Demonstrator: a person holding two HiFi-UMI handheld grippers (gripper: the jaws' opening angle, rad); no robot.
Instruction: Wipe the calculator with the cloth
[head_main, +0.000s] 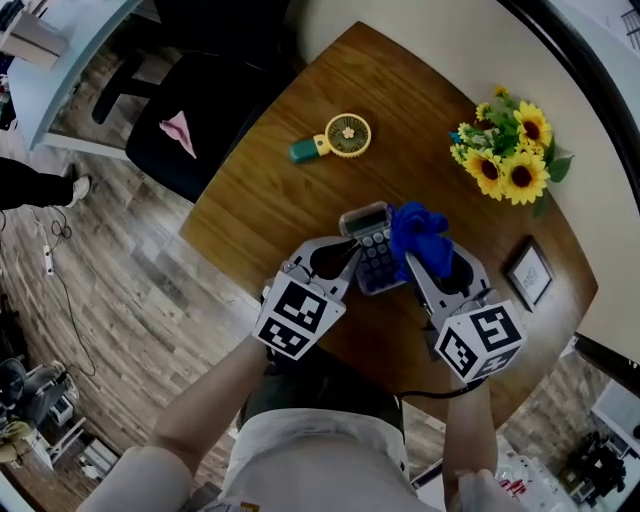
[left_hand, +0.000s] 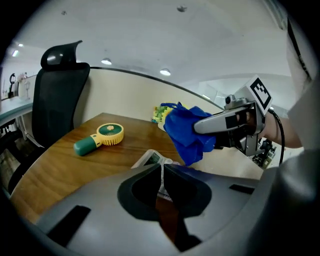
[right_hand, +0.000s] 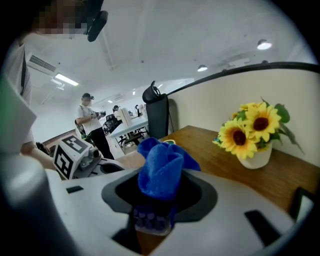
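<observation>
On the one brown wooden desk (head_main: 270, 190), beside a single black office chair (head_main: 195, 110), stood one bunch of yellow sunflowers (head_main: 510, 160) in a white pot. Two grippers with black-and-white square markers met over the desk's middle. The left gripper (head_main: 345, 260) had its jaws clenched on the left edge of the one grey calculator (head_main: 372, 250). The right gripper (head_main: 425, 258) had its jaws grasping one crumpled blue cloth (head_main: 418, 230), which touched the calculator's right side. One yellow-and-green handheld fan (head_main: 335, 140) and one dark picture frame (head_main: 528, 272) lay well apart.
</observation>
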